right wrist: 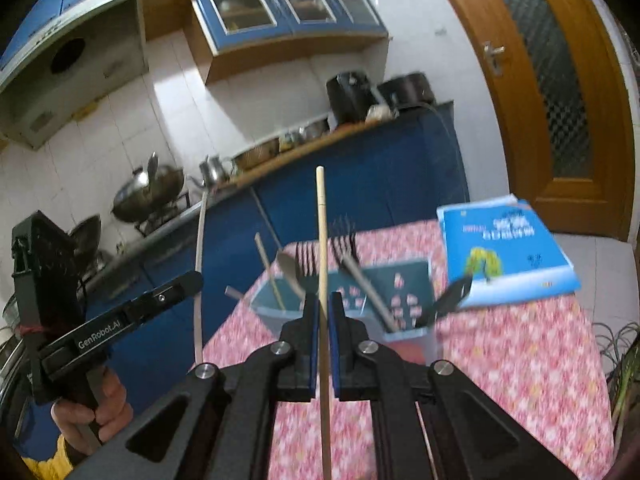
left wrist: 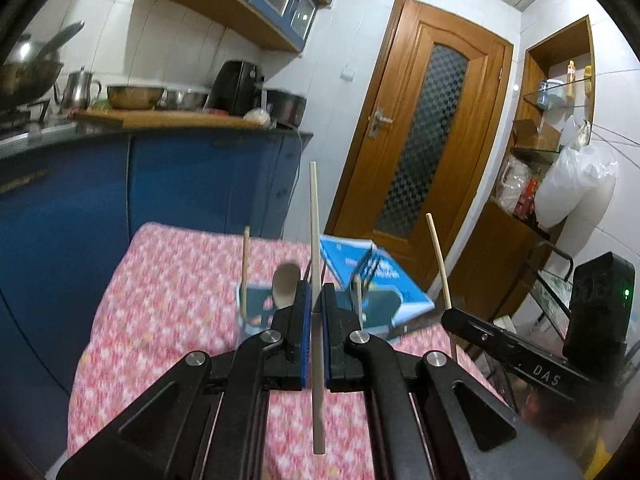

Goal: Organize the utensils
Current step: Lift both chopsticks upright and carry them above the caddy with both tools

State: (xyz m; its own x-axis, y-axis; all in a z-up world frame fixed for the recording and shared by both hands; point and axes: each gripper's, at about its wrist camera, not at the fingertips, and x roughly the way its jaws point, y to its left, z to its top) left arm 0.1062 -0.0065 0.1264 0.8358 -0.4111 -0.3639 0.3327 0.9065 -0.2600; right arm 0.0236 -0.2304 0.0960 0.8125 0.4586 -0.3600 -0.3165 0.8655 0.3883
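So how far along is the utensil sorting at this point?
Partly done: forks, a spoon and one chopstick already stand in the holder. In hand: the left gripper and right gripper each clamp a chopstick. Left: dropping both in.

On the table (right wrist: 500, 360), the utensil holder (right wrist: 408, 292) stands at frame center with forks (right wrist: 344, 240) in it; a book (right wrist: 508, 248) lies to its right.
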